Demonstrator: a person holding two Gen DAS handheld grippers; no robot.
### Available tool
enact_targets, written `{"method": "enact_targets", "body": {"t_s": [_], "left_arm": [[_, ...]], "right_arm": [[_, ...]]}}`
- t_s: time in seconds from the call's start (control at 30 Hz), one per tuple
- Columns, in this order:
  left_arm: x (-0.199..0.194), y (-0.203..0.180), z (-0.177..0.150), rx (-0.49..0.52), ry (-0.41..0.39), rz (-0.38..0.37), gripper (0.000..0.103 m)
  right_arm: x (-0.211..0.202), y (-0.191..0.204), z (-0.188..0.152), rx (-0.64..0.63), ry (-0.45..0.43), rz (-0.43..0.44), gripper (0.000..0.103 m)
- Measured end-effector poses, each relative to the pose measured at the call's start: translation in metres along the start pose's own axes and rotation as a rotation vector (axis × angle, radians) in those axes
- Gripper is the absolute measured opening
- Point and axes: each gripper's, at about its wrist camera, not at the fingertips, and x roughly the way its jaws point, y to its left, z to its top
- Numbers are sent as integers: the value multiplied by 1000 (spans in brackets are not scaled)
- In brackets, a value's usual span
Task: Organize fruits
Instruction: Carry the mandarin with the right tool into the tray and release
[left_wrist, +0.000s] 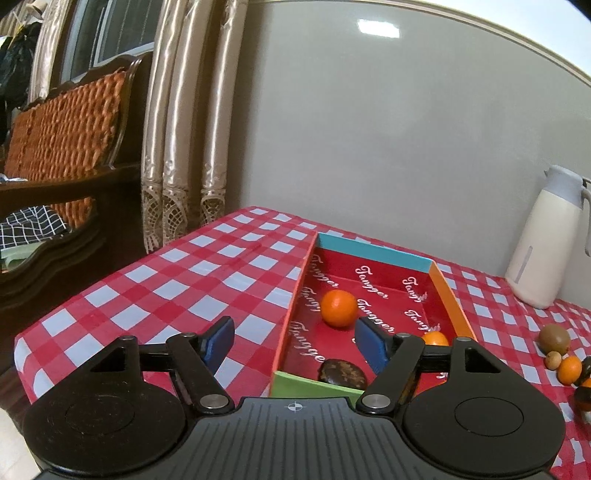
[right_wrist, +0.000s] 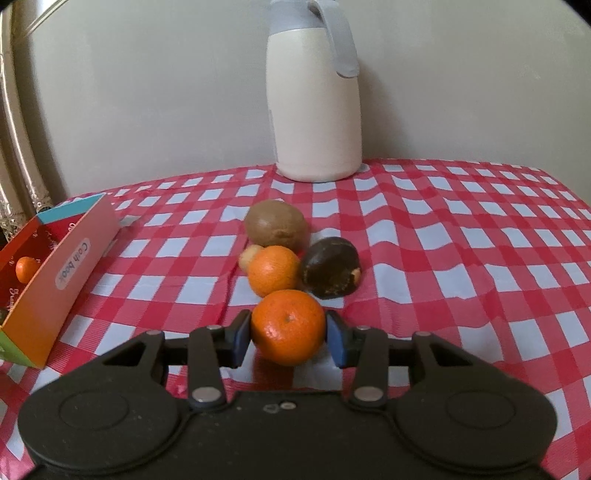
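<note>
I count 3 fruits in the red-lined cardboard box (left_wrist: 373, 254); my right tool (right_wrist: 289, 336) grips a round orange mandarin (right_wrist: 289, 326), left tool (left_wrist: 295, 341) gapes empty, 4 wait mid-frame.

— What are the surfaces like?
— Glossy checked tablecloth (right_wrist: 461, 236), shiny dimpled orange (right_wrist: 288, 326), fuzzy matt kiwi (right_wrist: 275, 223), glossy printed cardboard box (left_wrist: 373, 291), smooth plastic jug (right_wrist: 314, 107).

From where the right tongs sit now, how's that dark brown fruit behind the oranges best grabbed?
Grip the dark brown fruit across its rounded middle, coming down from above: an orange crowds its left side and another sits in front between the right tongs.
</note>
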Motion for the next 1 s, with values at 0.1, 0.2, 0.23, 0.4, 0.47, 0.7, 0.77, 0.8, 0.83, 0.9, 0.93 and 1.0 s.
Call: {"method": "enact_targets", "body": {"t_s": [0.1,0.2,0.23,0.4,0.47,0.7,0.77,0.8,0.83,0.9,0.93,1.0], "left_arm": [[-2,5,0,-8,-5,8,72],[-2,9,0,-16,-9,16,72],[-3,11,1,-20,-10,19,72],[-3,17,2,-34,-19,28,73],[-2,19,2,-35,-19,35,74],[-1,26,2,-42,-20,54,76],[0,27,1,-41,-20,61,77],[-1,29,1,-41,-20,65,77],[-1,30,1,-42,-20,69,77],[-1,35,1,-44,-20,80,77],[-1,37,1,-45,-20,85,77],[-1,43,0,-49,-18,96,78]], "right_arm": [[-2,7,2,-8,-9,19,41],[-4,16,3,-15,-18,27,42],[-4,18,4,-12,-20,35,42],[-6,33,8,-18,-45,87,41],[-7,40,10,-19,-56,120,41],[-17,76,19,-53,-118,255,42],[-17,87,20,-67,-123,292,41],[-16,94,20,-77,-124,313,41],[-16,101,20,-84,-125,326,41],[-15,113,20,-101,-131,365,41],[-15,119,20,-110,-133,383,41],[-15,132,19,-131,-139,418,41]]}}
